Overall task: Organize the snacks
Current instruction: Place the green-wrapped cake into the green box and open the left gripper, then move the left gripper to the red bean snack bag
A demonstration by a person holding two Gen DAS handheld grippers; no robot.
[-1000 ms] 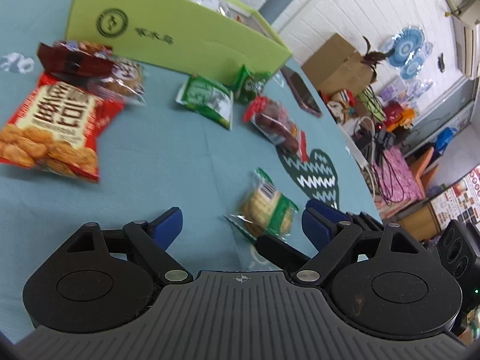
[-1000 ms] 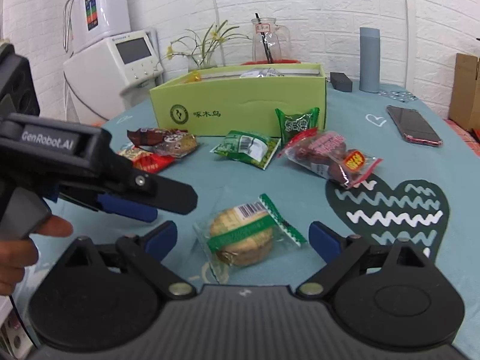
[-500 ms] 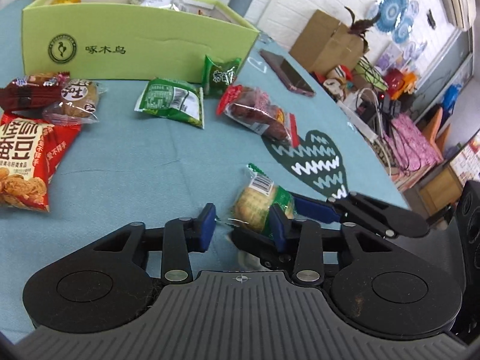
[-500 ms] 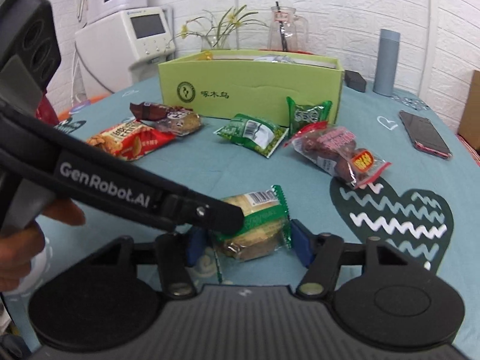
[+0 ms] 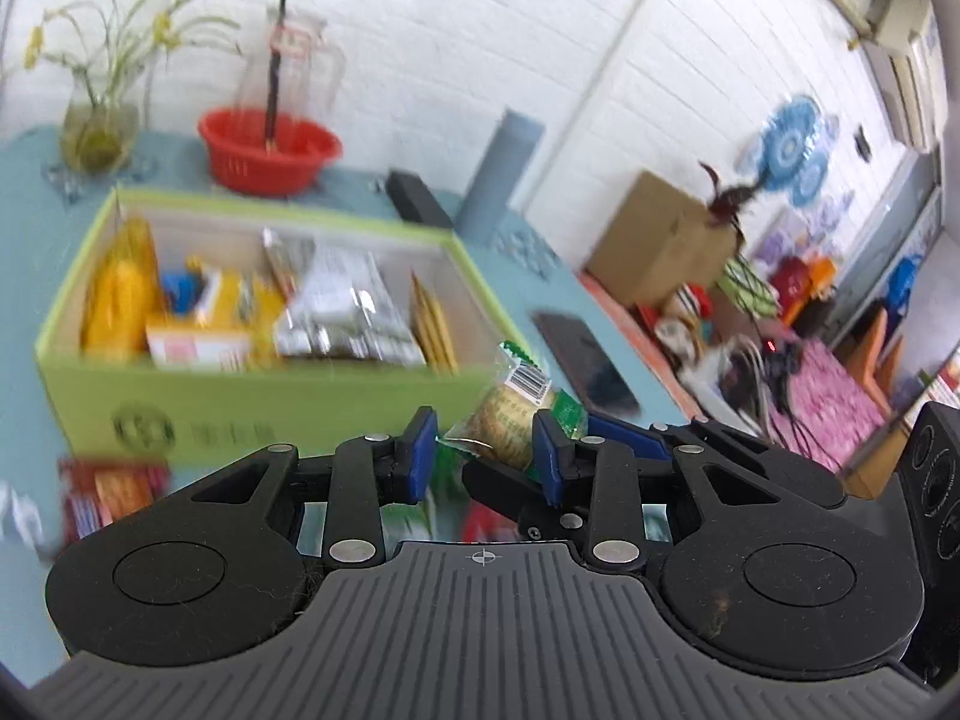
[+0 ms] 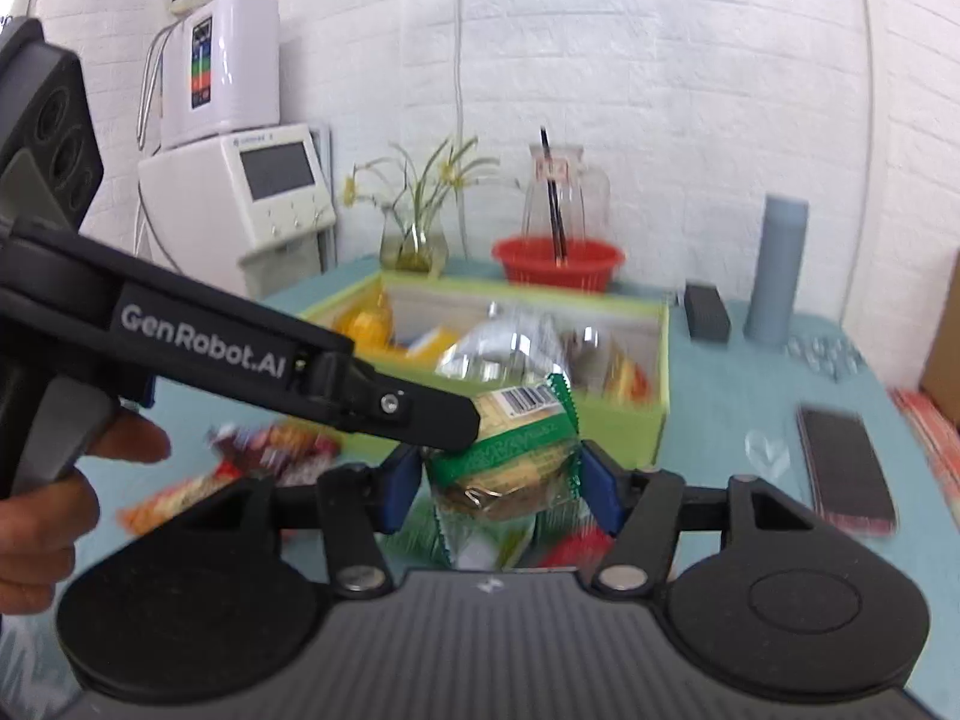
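A round cake in a clear packet with a green band (image 6: pixel 516 450) hangs in the air in front of the green box (image 6: pixel 654 414). My right gripper (image 6: pixel 498 489) is shut on it, one blue pad on each side. My left gripper (image 6: pixel 462 420) reaches in from the left, and its tip meets the packet's upper left corner. In the left wrist view the packet (image 5: pixel 510 414) has its crimped end between the left gripper's (image 5: pixel 483 456) narrow-set pads. The green box (image 5: pixel 240 396) is open and holds several snack packs.
Blurred snack packets (image 6: pixel 270 444) lie on the teal cloth below. A phone (image 6: pixel 846 468), a grey cylinder (image 6: pixel 777 270), a black block (image 6: pixel 705 312), a red basin (image 6: pixel 558 261), a glass jug and a vase stand around the box. A hand (image 6: pixel 42 516) holds the left gripper's handle.
Both grippers went from wide open to closed on the cake packet. They then lifted it off the table, up and toward the green box.
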